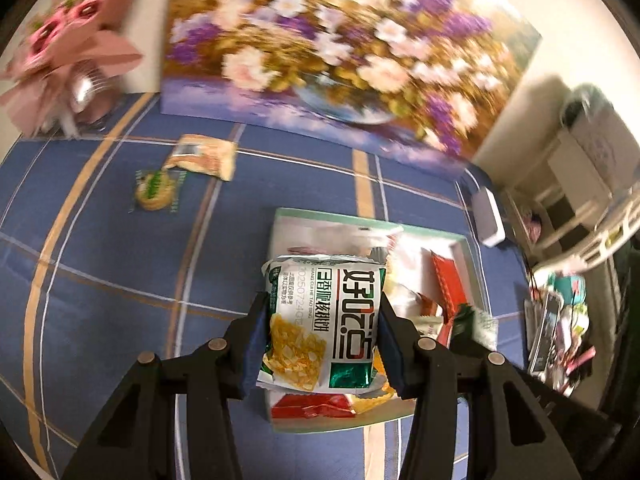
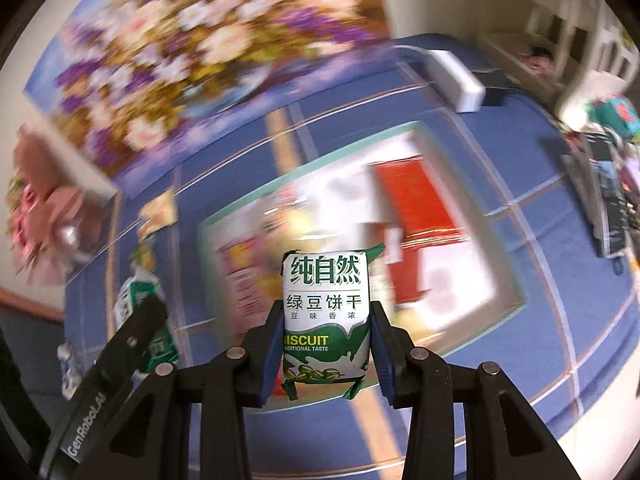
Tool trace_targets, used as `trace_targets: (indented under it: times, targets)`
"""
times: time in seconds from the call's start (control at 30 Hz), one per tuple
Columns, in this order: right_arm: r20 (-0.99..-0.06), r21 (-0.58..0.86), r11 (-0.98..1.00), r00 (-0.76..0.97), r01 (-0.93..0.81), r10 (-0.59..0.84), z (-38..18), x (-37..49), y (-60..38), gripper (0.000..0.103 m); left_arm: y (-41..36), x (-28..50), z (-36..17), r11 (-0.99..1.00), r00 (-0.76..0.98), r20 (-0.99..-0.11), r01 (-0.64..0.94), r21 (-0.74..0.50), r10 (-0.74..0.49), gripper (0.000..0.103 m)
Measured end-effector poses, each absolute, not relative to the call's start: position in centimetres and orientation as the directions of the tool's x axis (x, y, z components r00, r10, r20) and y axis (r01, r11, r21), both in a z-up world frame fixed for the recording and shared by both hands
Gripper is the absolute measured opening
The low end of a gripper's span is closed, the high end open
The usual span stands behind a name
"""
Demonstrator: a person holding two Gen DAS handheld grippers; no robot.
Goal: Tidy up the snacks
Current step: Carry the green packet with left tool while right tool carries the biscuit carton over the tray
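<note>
My left gripper [image 1: 322, 332] is shut on a white and green walnut-cake snack packet [image 1: 324, 320] and holds it above the near end of a shallow white box with a green rim [image 1: 280, 216] that holds several snack packets. My right gripper [image 2: 324, 344] is shut on a white and green mung bean biscuit packet [image 2: 325, 312], held above the same box [image 2: 208, 228]. The left gripper with its packet also shows in the right wrist view [image 2: 136, 320] at the left. Two loose packets lie on the blue cloth: an orange one [image 1: 204, 156] and a green one [image 1: 154, 192].
The table has a blue plaid cloth [image 1: 100, 260]. A large flower painting [image 1: 320, 48] leans against the wall behind. A pink bouquet [image 1: 68, 48] stands at the far left. A white block [image 1: 488, 216] lies by the right edge. Cluttered shelves [image 1: 580, 200] stand beyond.
</note>
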State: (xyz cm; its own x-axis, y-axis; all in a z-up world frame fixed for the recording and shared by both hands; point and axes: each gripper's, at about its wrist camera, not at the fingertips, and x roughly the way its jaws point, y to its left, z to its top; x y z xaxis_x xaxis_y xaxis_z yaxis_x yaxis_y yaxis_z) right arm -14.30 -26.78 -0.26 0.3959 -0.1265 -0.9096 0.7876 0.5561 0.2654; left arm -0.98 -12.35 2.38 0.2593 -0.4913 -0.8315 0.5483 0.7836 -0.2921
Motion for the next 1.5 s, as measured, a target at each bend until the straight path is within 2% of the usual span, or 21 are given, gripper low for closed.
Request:
trace_targets:
  times: [0.47, 0.97, 1.3, 1.43, 1.5]
  targets:
    - [-0.937, 0.279, 0.399, 0.339, 0.873, -0.086, -4.5, -18.4, -32.6, 0.042, -17.4, -2.0, -1.7, 0.747, 0.187, -0.868, 0.61, -0.264, -0.459, 0.051]
    - [-0.961, 0.252, 0.365, 0.275, 0.896, -0.01, -9.2, -17.9, -33.4, 0.042, -18.3, -1.4, -4.9, 0.749, 0.164, -0.881, 0.607, -0.265, -0.444, 0.051]
    - [-0.964, 0.248, 0.347, 0.264, 0.904, 0.0, -10.0, -18.5, -33.7, 0.043, -18.7, -1.4, -5.5, 0.753, 0.163, -0.887, 0.606, -0.256, -0.433, 0.051]
    - [-0.966, 0.235, 0.348, 0.258, 0.908, -0.02, -9.5, -18.6, -34.1, 0.043, -18.9, -1.4, -5.3, 0.75, 0.14, -0.887, 0.602, -0.275, -0.439, 0.063]
    - [-0.966, 0.233, 0.349, 0.257, 0.908, -0.024, -8.9, -18.7, -34.2, 0.045, -19.0, -1.5, -5.1, 0.748, 0.136, -0.891, 0.606, -0.27, -0.433, 0.063]
